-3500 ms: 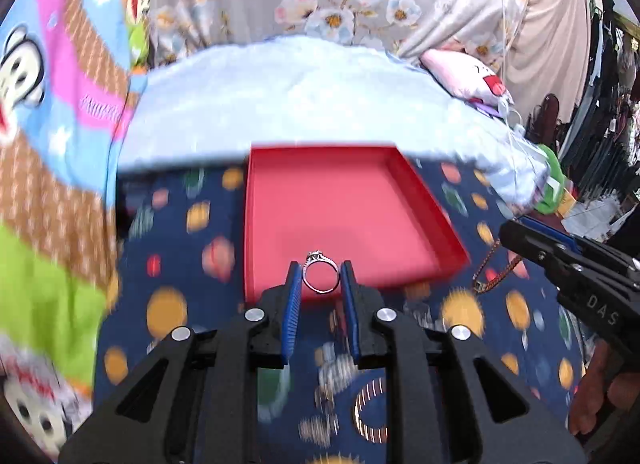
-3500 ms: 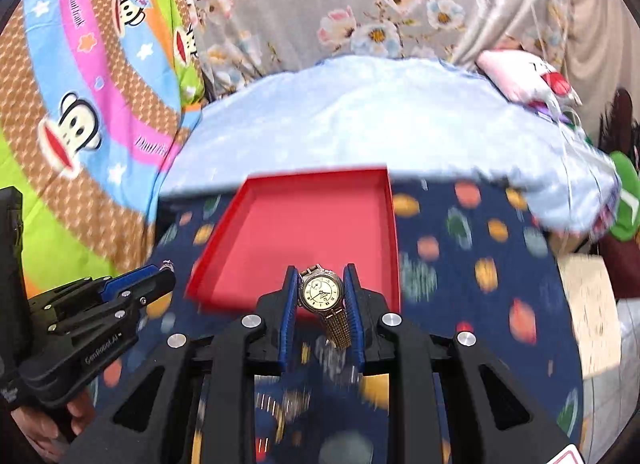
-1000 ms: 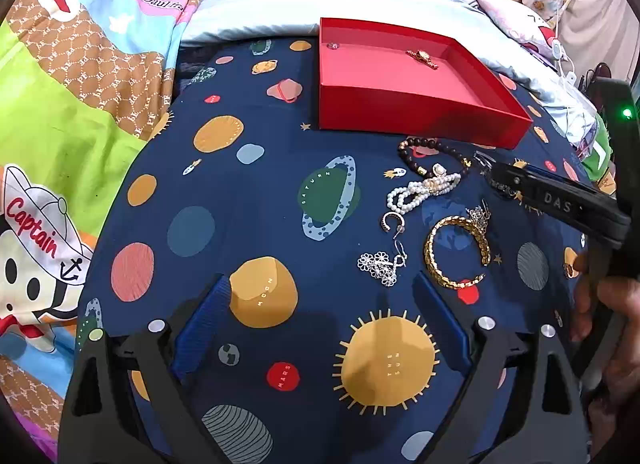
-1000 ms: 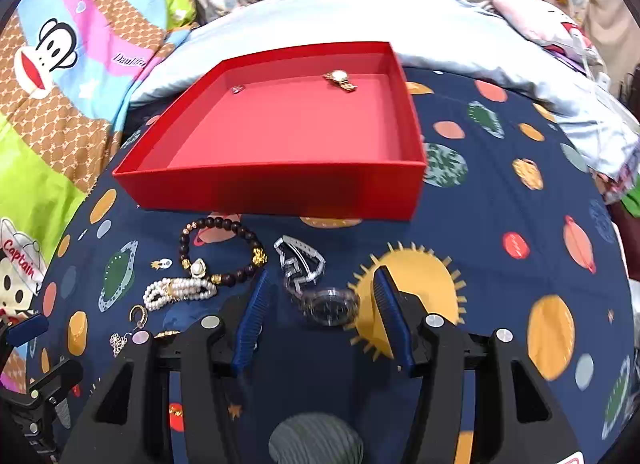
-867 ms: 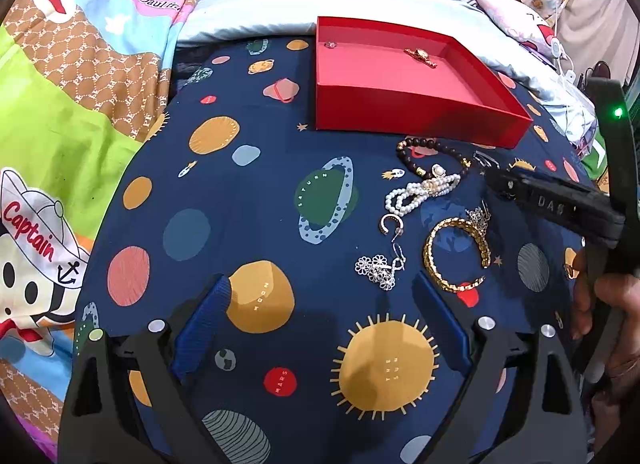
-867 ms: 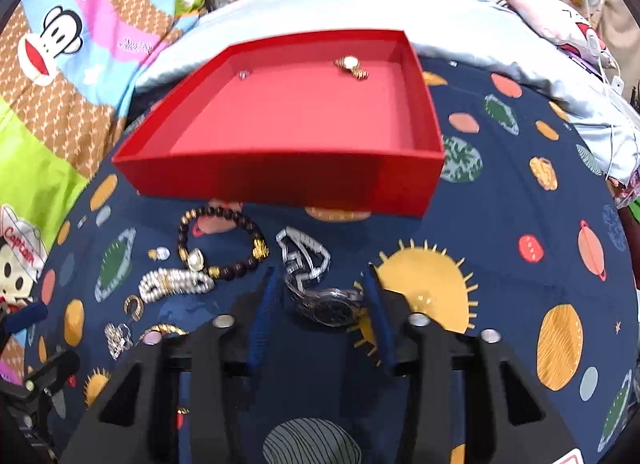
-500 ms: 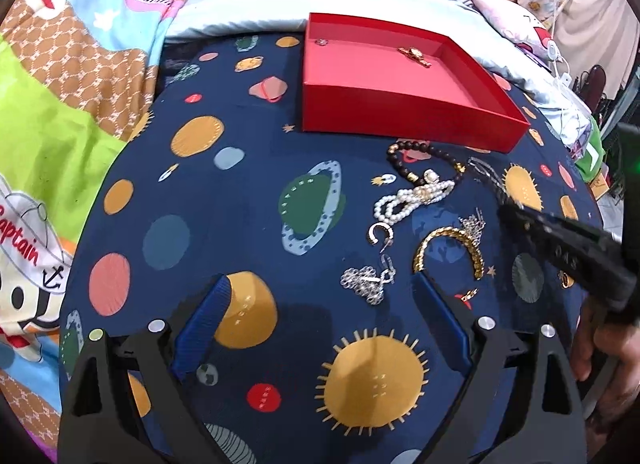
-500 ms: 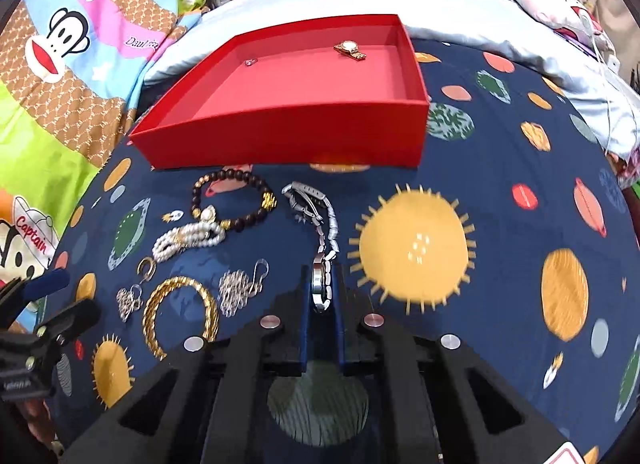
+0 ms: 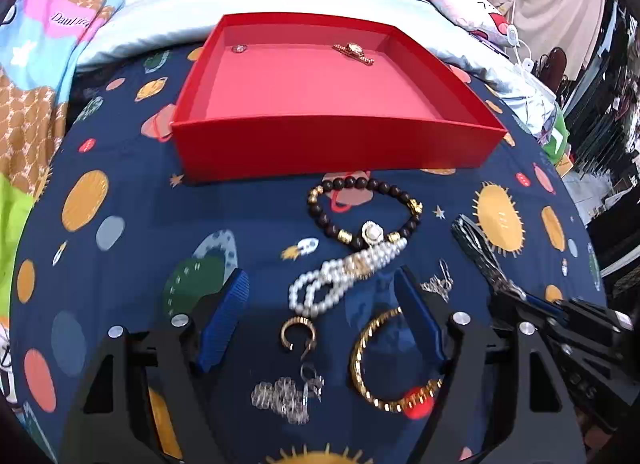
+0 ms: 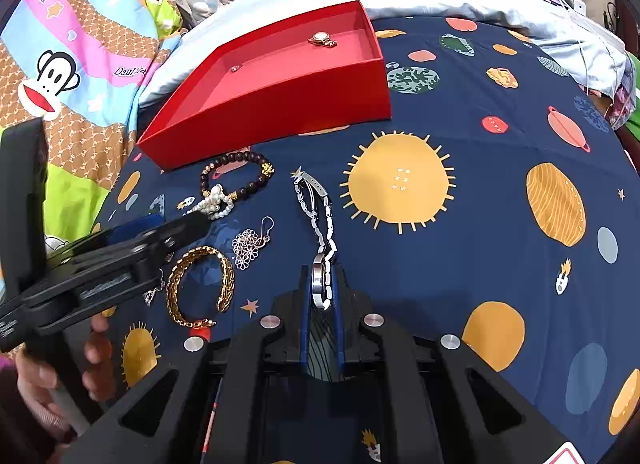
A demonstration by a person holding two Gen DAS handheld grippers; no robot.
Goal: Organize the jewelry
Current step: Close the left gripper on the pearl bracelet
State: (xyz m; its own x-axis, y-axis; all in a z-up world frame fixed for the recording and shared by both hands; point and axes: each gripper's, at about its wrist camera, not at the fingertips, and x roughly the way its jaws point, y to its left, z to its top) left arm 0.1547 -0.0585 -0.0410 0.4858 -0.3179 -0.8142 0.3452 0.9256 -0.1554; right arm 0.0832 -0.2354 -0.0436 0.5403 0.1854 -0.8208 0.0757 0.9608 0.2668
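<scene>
The right gripper (image 10: 320, 296) has its fingers (image 10: 305, 304) clamped on the case of the silver watch (image 10: 320, 220), low in the centre of the right wrist view, the band trailing up across the bedspread (image 10: 480, 224). The left gripper (image 9: 320, 316) has just been closing but stands wide, pads touching nothing, with the gold earring (image 9: 298, 334) and the lower end of the pearl bracelet (image 9: 344, 272) lying between them.

By my reckoning the job is early: only a gold watch (image 9: 354, 52) and a ring (image 9: 238, 49) lie in the red tray (image 9: 336, 144). The dark bead bracelet (image 9: 360, 208), gold bangle (image 9: 380, 364) and clear flower earring (image 9: 284, 392) wait on the bed.

Only the right view shows the clamp on the watch and a hand (image 10: 48, 376) at lower left; only the left view shows what sits between the left pads.
</scene>
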